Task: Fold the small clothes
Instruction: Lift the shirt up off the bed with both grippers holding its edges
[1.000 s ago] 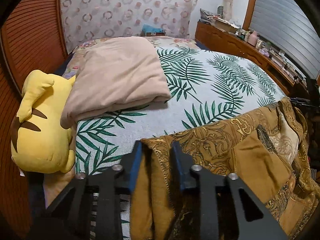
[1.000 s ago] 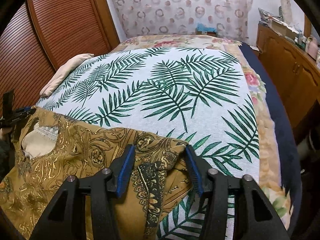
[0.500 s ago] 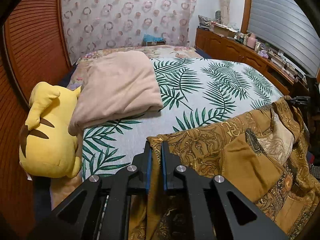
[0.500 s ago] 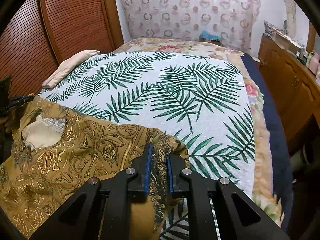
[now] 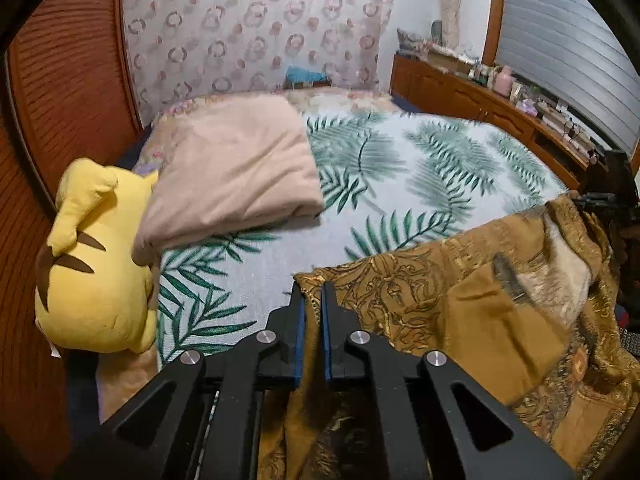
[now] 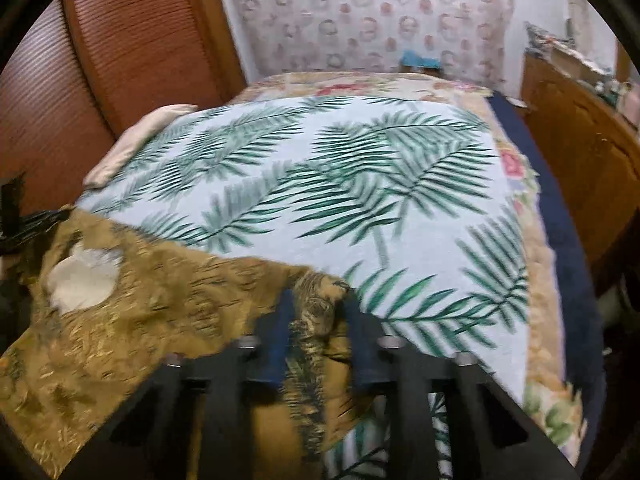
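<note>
A brown garment with gold ornate print point(image 5: 460, 312) hangs stretched between my two grippers above the near edge of the bed. My left gripper point(image 5: 313, 300) is shut on its left corner. In the right wrist view the same garment point(image 6: 152, 308) spreads to the left, with a pale lining patch point(image 6: 82, 276) showing. My right gripper point(image 6: 320, 312) has its blue pads point(image 6: 280, 332) apart on either side of a bunched corner of the garment; this view is blurred. Each gripper shows faintly at the far edge of the other's view.
The bed has a white cover with green palm leaves point(image 5: 420, 176). A folded beige blanket point(image 5: 236, 168) and a yellow plush toy point(image 5: 92, 264) lie at its left. A wooden sideboard with small items point(image 5: 500, 96) runs along the right. Slatted wooden doors point(image 6: 132, 40) stand left.
Both grippers closed on the garment's corners and lifted it. Since half a second ago the right gripper's pads have spread apart again; the left stays shut. The right view has become blurred.
</note>
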